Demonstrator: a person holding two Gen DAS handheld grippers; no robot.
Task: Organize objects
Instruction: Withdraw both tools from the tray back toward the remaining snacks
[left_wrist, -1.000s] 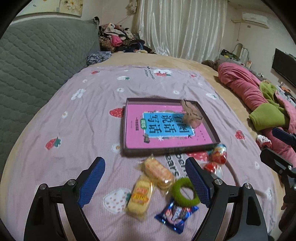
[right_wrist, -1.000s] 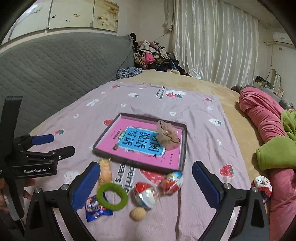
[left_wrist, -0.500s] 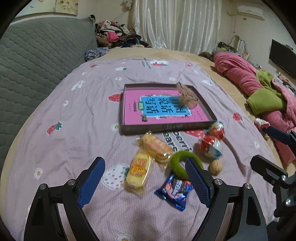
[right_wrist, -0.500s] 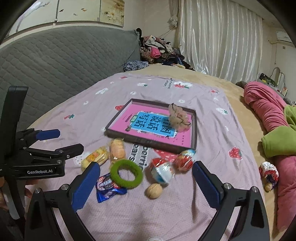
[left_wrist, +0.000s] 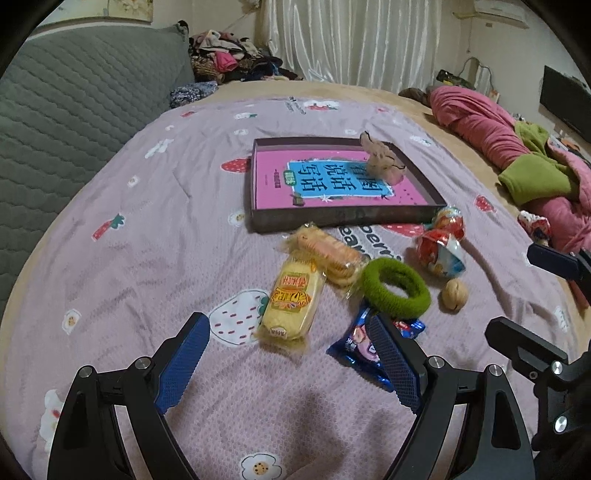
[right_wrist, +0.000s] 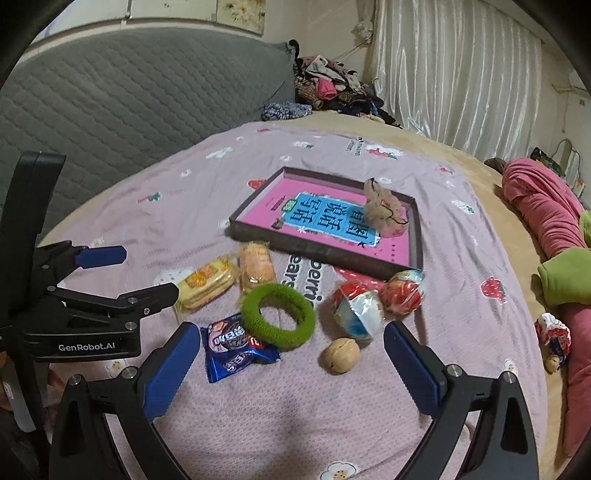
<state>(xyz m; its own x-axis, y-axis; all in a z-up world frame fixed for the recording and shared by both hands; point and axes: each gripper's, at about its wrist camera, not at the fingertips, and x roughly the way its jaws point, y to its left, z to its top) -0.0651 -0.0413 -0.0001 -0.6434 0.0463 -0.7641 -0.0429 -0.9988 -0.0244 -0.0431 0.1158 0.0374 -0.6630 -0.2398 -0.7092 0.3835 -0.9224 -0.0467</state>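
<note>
A dark tray (left_wrist: 343, 217) (right_wrist: 325, 254) with a pink book inside lies on the purple bedspread; a beige scrunchie (left_wrist: 384, 164) (right_wrist: 386, 212) sits in it. In front lie a yellow cake pack (left_wrist: 293, 301) (right_wrist: 205, 282), a cracker pack (left_wrist: 328, 256) (right_wrist: 256, 266), a green hair ring (left_wrist: 395, 288) (right_wrist: 279, 315), a blue cookie packet (left_wrist: 364, 349) (right_wrist: 236, 349), a walnut (left_wrist: 455, 298) (right_wrist: 339, 356) and two red foil toys (left_wrist: 441, 242) (right_wrist: 376, 302). My left gripper (left_wrist: 288, 363) is open just before the cake pack. My right gripper (right_wrist: 286, 371) is open before the ring and walnut.
A grey quilted headboard (left_wrist: 74, 103) is at the left. Pink and green bedding (left_wrist: 517, 162) lies along the right side, with a small patterned scrunchie (right_wrist: 554, 336) beside it. Clothes (right_wrist: 332, 85) are piled at the far end by the curtains.
Both grippers have pulled back and come lower toward the loose items in front of the tray. Both stay open and empty.
</note>
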